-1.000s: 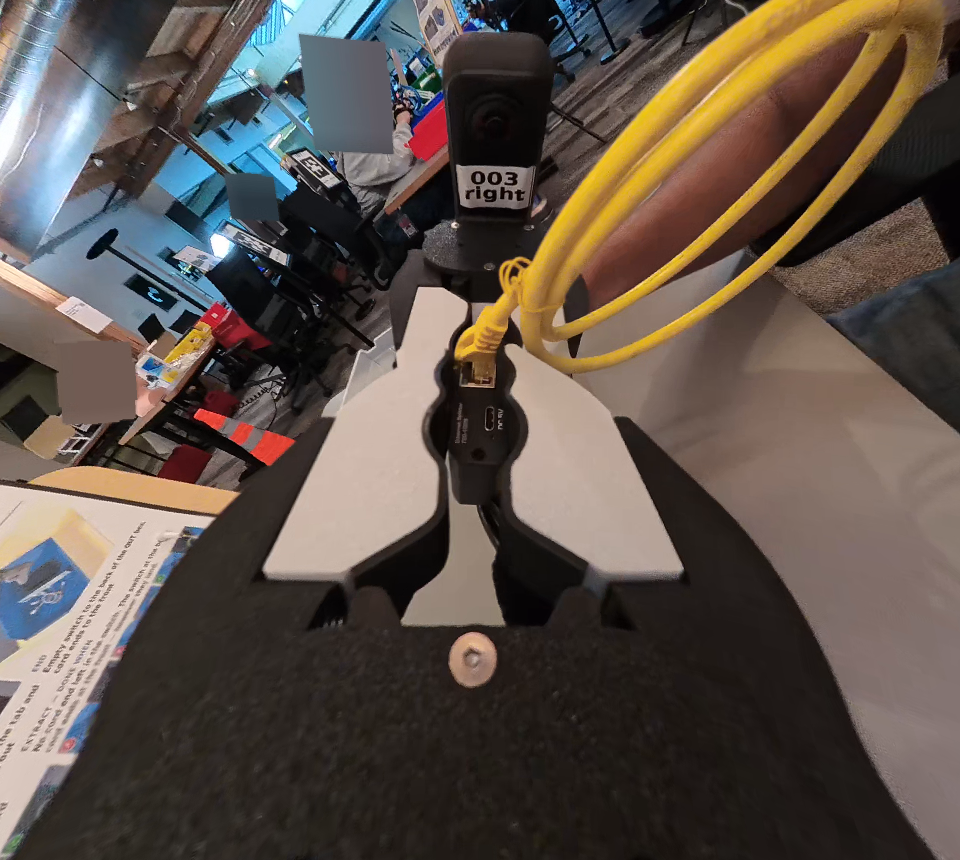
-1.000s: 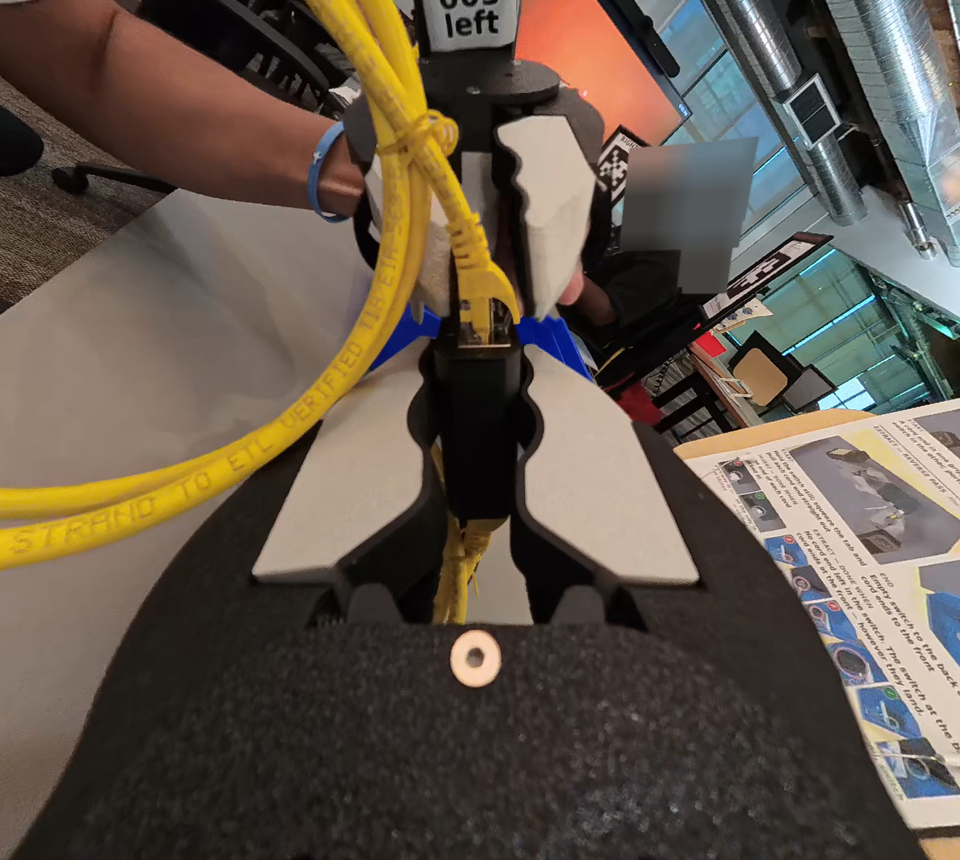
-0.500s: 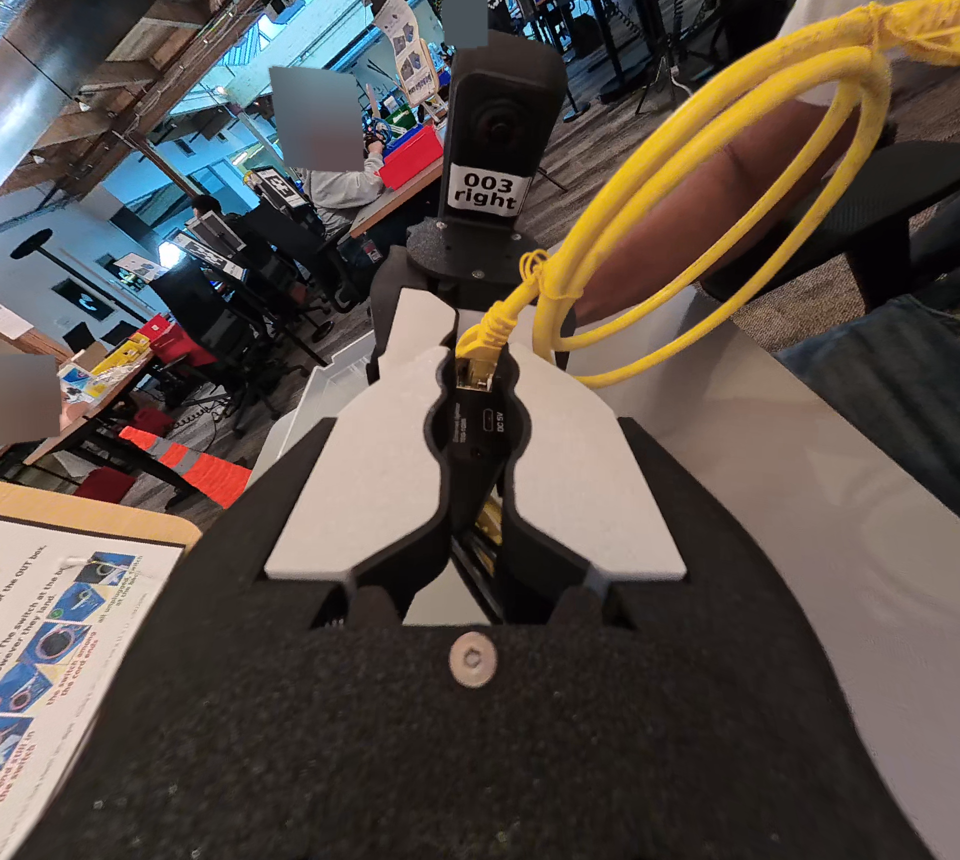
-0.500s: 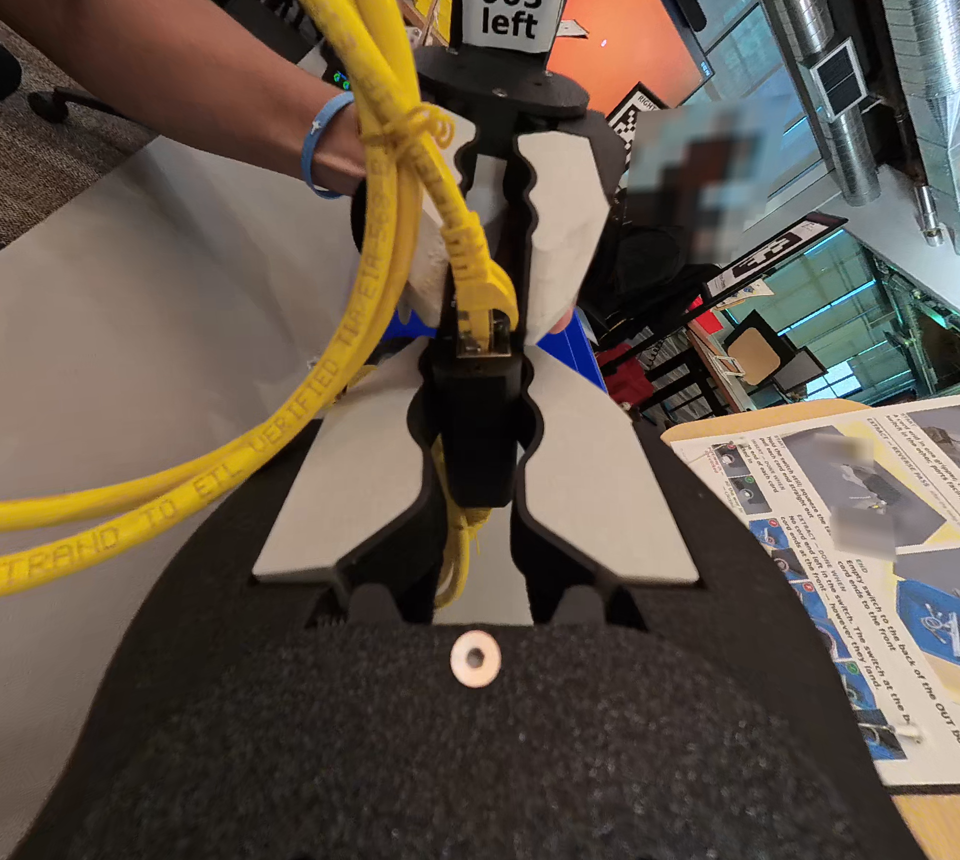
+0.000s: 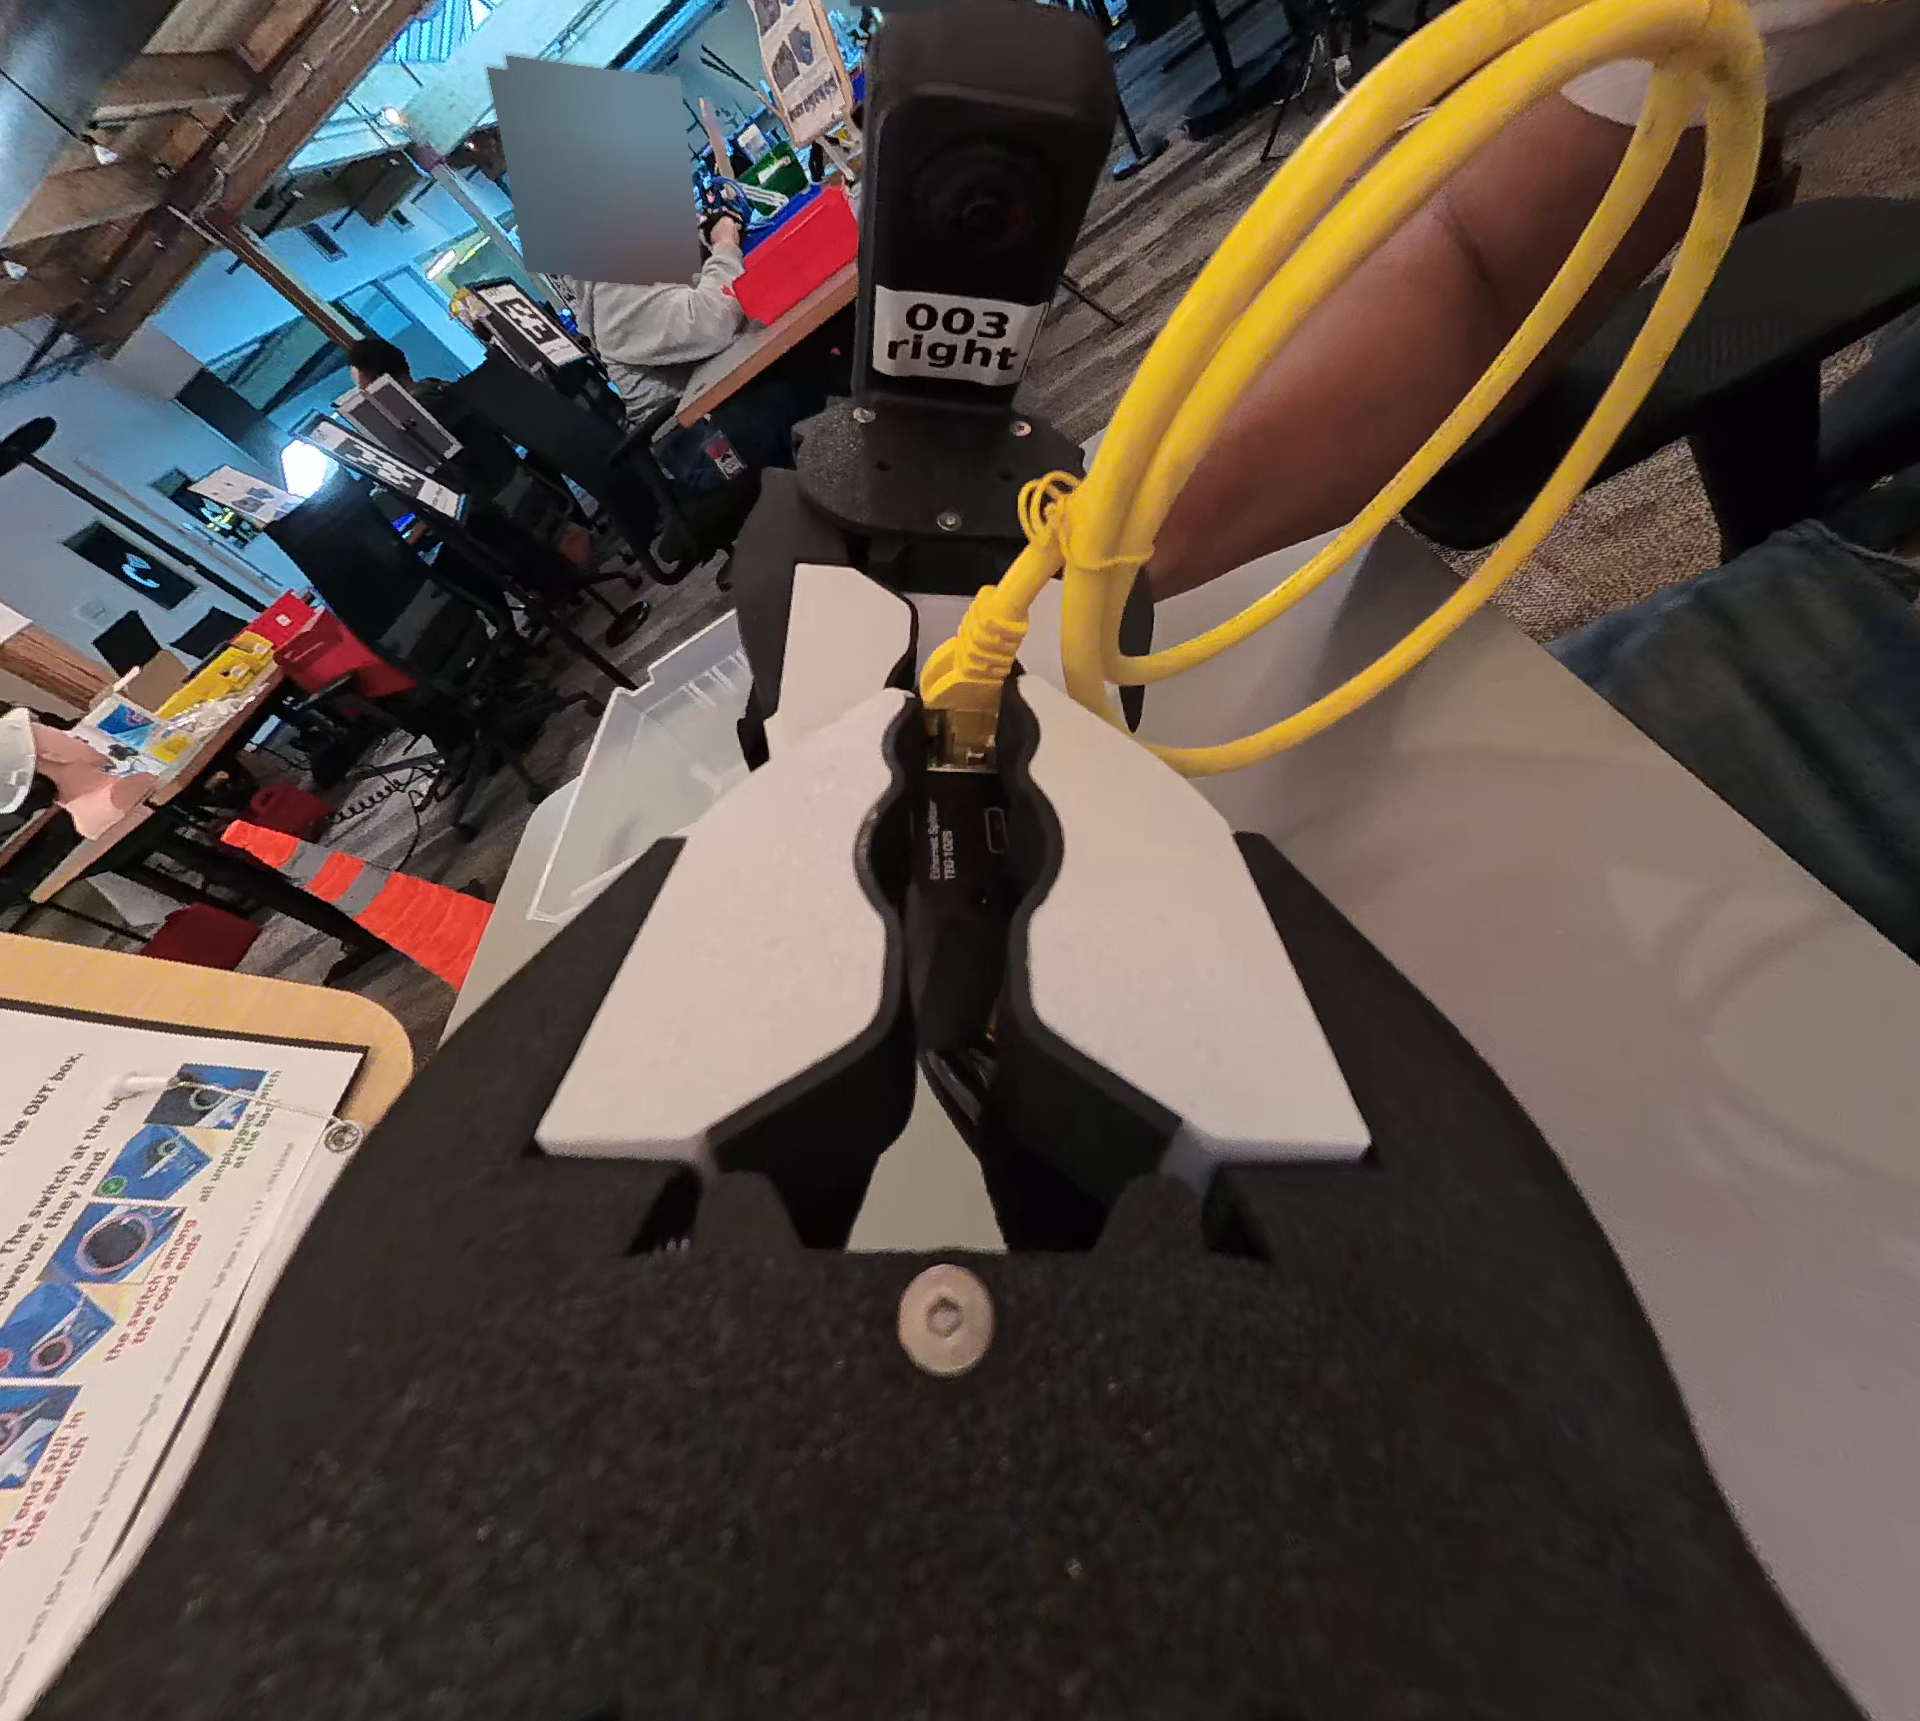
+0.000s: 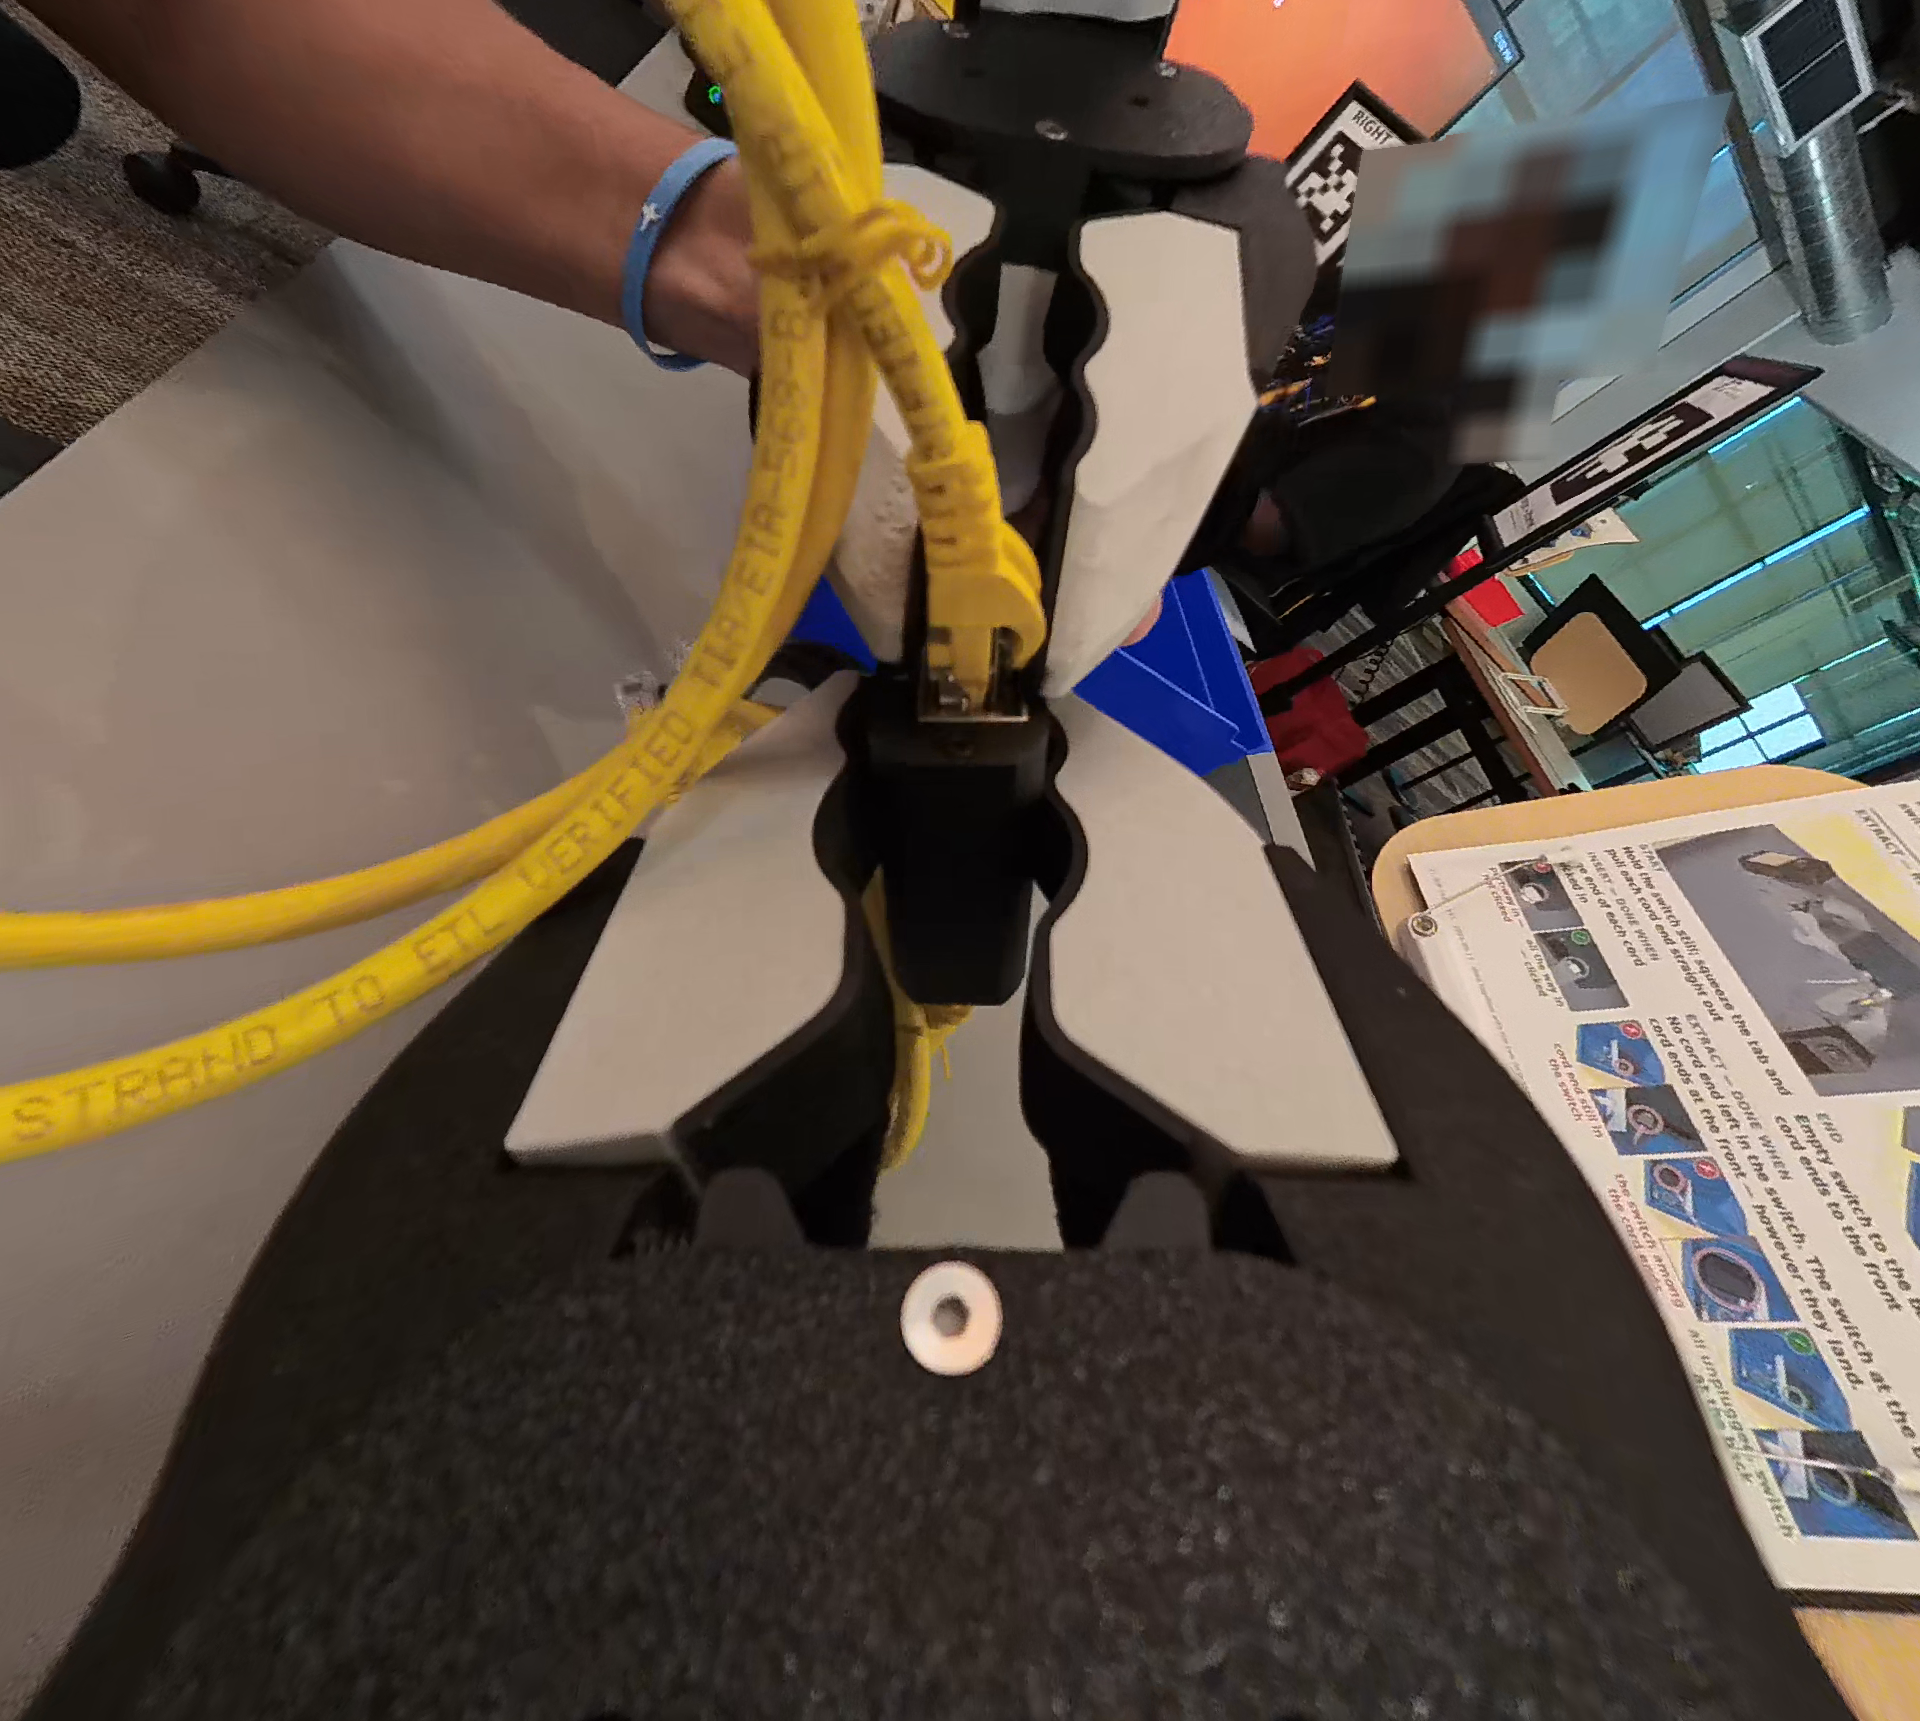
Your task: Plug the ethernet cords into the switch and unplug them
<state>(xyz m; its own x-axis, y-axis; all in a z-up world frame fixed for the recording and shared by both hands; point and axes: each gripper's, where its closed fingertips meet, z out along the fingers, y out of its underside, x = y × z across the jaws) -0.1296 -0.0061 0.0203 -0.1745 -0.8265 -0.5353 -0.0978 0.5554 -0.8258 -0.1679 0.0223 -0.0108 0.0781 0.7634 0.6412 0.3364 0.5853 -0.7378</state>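
The left claw (image 5: 961,717) is pinched on the yellow cord's plug (image 5: 971,669), seated in the black switch (image 6: 961,861), which the right claw (image 6: 951,707) clamps above the bench (image 6: 260,580). To unplug (likely the step in hand), squeeze the latch and pull straight along the port, keeping the switch rigid.

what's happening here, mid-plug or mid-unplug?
A person works two handheld grippers over a grey table. The right gripper clamps a small black switch. The left gripper faces it, fingers on either side of a yellow plug seated in the switch's port. The coiled yellow cord hangs off to the side. Which direction it's going, the pictures don't show.
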